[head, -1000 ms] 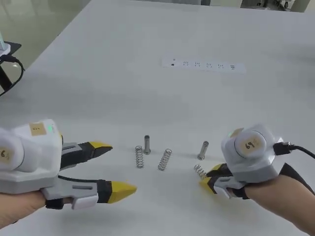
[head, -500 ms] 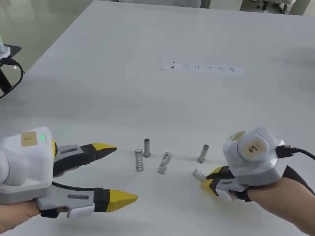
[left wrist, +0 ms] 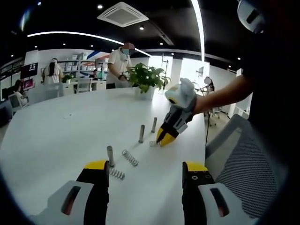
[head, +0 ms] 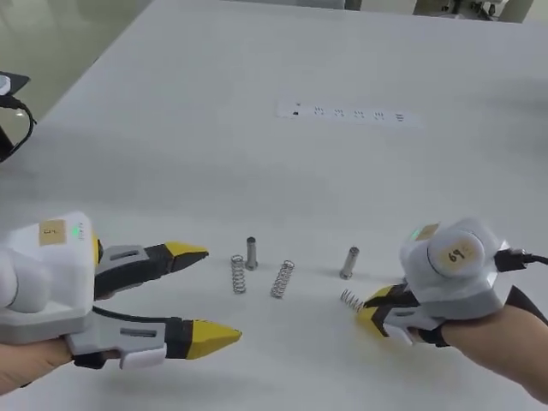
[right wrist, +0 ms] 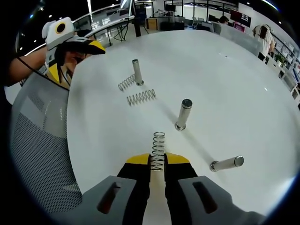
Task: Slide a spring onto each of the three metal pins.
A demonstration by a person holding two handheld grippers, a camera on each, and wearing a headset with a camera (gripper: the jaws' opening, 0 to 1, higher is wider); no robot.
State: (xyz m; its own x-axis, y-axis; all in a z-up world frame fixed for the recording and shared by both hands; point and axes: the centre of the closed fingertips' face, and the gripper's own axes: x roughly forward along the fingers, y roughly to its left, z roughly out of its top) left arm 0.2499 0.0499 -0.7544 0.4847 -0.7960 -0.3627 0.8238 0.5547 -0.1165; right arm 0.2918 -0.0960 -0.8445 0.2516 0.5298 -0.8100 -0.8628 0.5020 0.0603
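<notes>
Spring [right wrist: 158, 145] pinched by its near end between the tips of the right claw [right wrist: 157, 163], jaws pressed in on the coils. Its free end points straight ahead of the claw, low over the table [right wrist: 225, 84]. Just ahead and slightly to that claw's right stands the nearest pin [right wrist: 183, 114], bare. The side pin [right wrist: 226, 163] sits further to the claw's right, also bare; whether it is upright cannot be judged. Further ahead and to the claw's left, the second spring [right wrist: 140, 97] lies flat. The third spring [right wrist: 126, 83] lies just past it, beside the far pin [right wrist: 137, 71], which is upright and bare. Beyond these the left claw [left wrist: 145, 165] faces the right one, jaws spread wide and holding nothing. A power strip [head: 347, 113] lies well beyond both claws.
</notes>
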